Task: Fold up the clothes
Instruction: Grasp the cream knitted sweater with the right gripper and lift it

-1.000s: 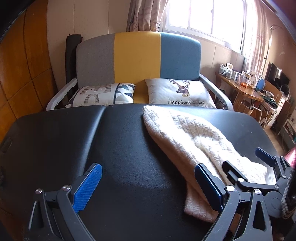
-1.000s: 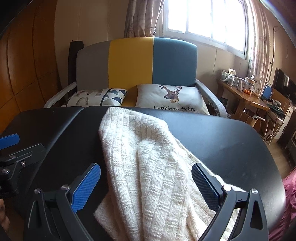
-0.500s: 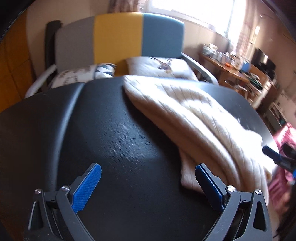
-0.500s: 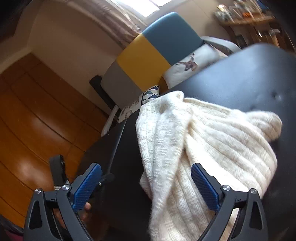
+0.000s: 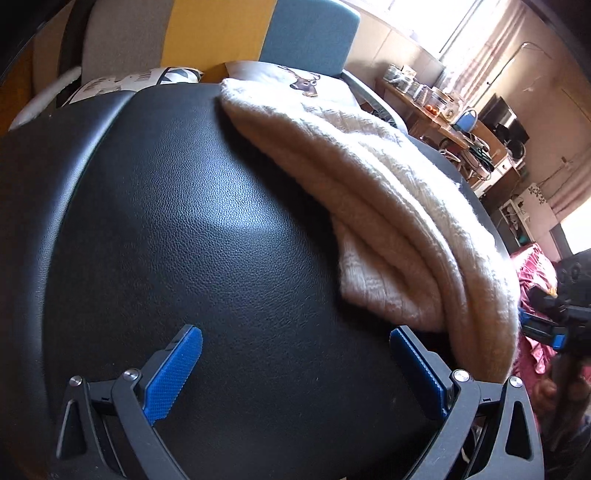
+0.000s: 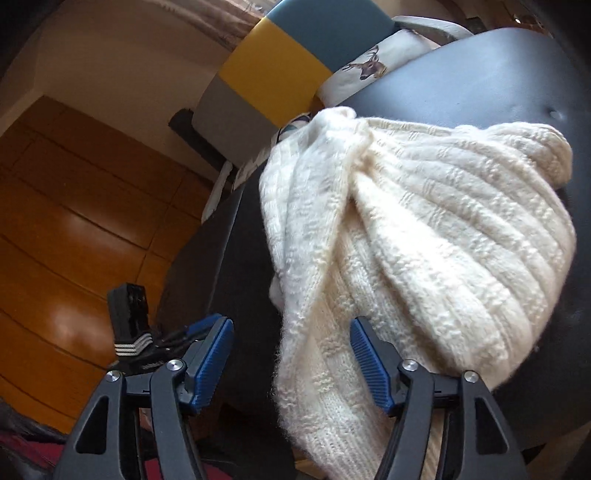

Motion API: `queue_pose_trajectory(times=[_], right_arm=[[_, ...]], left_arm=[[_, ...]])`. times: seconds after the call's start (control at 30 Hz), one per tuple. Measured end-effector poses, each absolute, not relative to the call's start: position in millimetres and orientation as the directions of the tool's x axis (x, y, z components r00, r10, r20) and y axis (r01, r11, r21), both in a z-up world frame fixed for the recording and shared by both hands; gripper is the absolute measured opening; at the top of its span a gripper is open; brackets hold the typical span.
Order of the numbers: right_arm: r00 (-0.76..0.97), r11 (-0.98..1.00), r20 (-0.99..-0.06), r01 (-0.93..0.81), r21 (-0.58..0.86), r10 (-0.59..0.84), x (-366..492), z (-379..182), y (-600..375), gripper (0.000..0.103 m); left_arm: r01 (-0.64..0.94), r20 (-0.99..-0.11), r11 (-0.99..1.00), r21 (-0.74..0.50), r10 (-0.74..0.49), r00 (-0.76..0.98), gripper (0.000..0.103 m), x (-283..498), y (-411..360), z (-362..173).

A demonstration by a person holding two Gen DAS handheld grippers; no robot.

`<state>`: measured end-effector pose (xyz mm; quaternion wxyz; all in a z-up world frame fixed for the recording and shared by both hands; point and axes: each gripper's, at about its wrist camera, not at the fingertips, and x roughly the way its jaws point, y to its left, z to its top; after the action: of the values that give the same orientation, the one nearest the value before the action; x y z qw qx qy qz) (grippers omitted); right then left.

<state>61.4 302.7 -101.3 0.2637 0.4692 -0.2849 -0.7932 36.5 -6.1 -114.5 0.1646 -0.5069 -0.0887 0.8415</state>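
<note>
A cream knitted sweater (image 5: 384,199) lies bunched in long folds on the black padded table (image 5: 192,229), from the far edge to the near right corner, where it hangs over. My left gripper (image 5: 295,373) is open and empty over bare table, its right finger just short of the sweater's near hem. In the right wrist view the sweater (image 6: 436,236) fills the middle. My right gripper (image 6: 291,358) is open, narrower than before, with the hanging hem between its blue pads (image 6: 369,365), not clamped. The right gripper also shows in the left wrist view (image 5: 546,328).
A grey, yellow and blue sofa (image 5: 221,33) with two cushions stands behind the table. A cluttered wooden desk (image 5: 443,110) is at the right. Wooden wall panels (image 6: 74,206) are at the left. The left gripper's body (image 6: 129,325) shows beyond the table's near edge.
Both grippers have tilted and dropped closer to the table. My right gripper swung to the sweater's hanging hem and its jaws have narrowed around it. The sweater has bunched a little more.
</note>
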Motion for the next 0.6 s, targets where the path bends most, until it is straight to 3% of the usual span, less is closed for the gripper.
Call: queue_pose_trajectory(times=[0.03, 0.1, 0.17, 0.37, 0.5, 0.6], right_arm=[[-0.405, -0.691, -0.593, 0.152, 0.706, -0.695, 59, -104, 296, 0.055], [-0.358, -0.585, -0.503, 0.17, 0.793, -0.787, 51, -111, 280, 0.055], [-0.33, -0.537, -0.465, 0.176, 0.825, -0.822, 43, -110, 266, 0.061], [-0.305, -0.508, -0.45, 0.149, 0.848, -0.839, 40, -116, 260, 0.062], [-0.437, -0.588, -0.481, 0.148, 0.795, -0.76, 63, -94, 302, 0.062], [-0.562, -0.633, -0.5, 0.054, 0.772, -0.658, 84, -86, 349, 0.062]], left_arm=[[-0.188, -0.826, -0.933, -0.307, 0.36, -0.434, 0.102, 38, -7, -115], [-0.19, -0.829, -0.934, -0.304, 0.357, -0.43, 0.102, 41, -12, -117], [-0.176, -0.833, -0.931, -0.321, 0.366, -0.415, 0.102, 42, -19, -120], [-0.063, -0.822, -0.91, -0.41, 0.399, -0.406, 0.102, 45, -55, -131], [-0.02, -0.816, -0.912, -0.41, 0.377, -0.438, 0.102, 46, -74, -131], [-0.023, -0.805, -0.908, -0.419, 0.383, -0.454, 0.102, 46, -78, -128]])
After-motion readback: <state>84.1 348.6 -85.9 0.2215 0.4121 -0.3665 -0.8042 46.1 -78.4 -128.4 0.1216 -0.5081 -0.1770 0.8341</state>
